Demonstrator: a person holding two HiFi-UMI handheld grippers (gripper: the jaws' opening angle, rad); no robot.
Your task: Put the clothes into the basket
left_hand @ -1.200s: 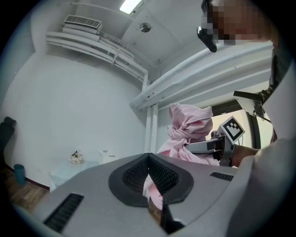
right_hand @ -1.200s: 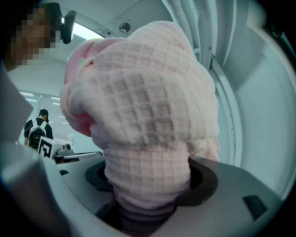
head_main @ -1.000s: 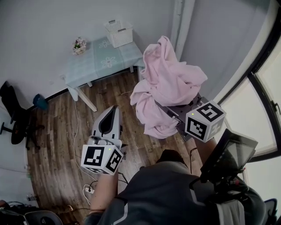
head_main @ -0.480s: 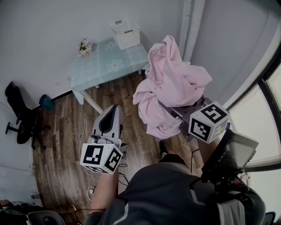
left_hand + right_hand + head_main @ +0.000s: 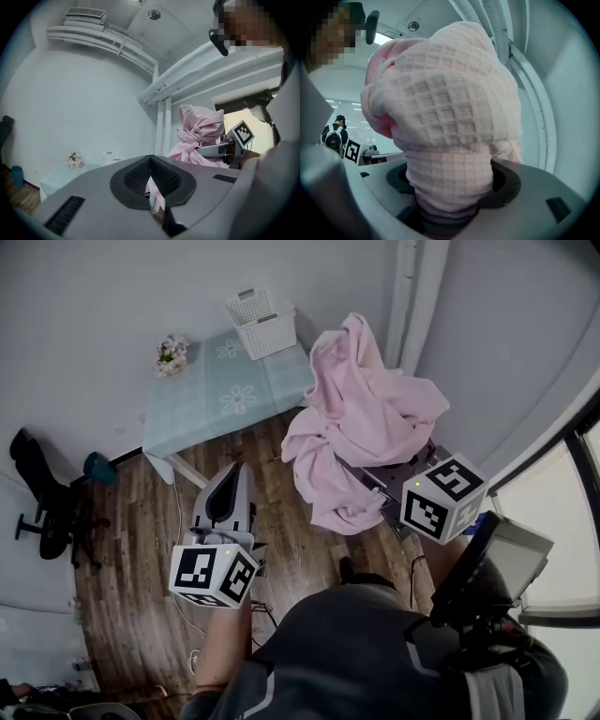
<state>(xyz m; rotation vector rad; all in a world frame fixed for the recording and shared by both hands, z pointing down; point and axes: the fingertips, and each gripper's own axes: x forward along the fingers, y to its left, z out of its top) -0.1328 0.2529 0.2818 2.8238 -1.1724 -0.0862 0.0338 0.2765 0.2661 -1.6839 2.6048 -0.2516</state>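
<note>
A large pink waffle-weave garment (image 5: 361, 432) hangs bunched in the air, and my right gripper (image 5: 370, 479) is shut on it. In the right gripper view the cloth (image 5: 445, 122) fills the space between the jaws and hides the fingertips. My left gripper (image 5: 234, 476) is held lower at the left over the wooden floor, shut with nothing in it; its pads (image 5: 161, 176) meet in the left gripper view. The white slatted basket (image 5: 262, 322) stands on the far corner of a pale blue table (image 5: 202, 399), well beyond both grippers.
A small flower pot (image 5: 170, 354) sits on the table beside the basket. A black office chair (image 5: 42, 507) and a blue bin (image 5: 97, 468) are at the left wall. Cables (image 5: 178, 521) trail on the floor. White pipes (image 5: 417, 296) run up the corner; a window is at the right.
The view has shifted a little, so table and basket sit slightly differently in the picture. Both grippers keep their places, and the pink garment stays gripped by the right one.
</note>
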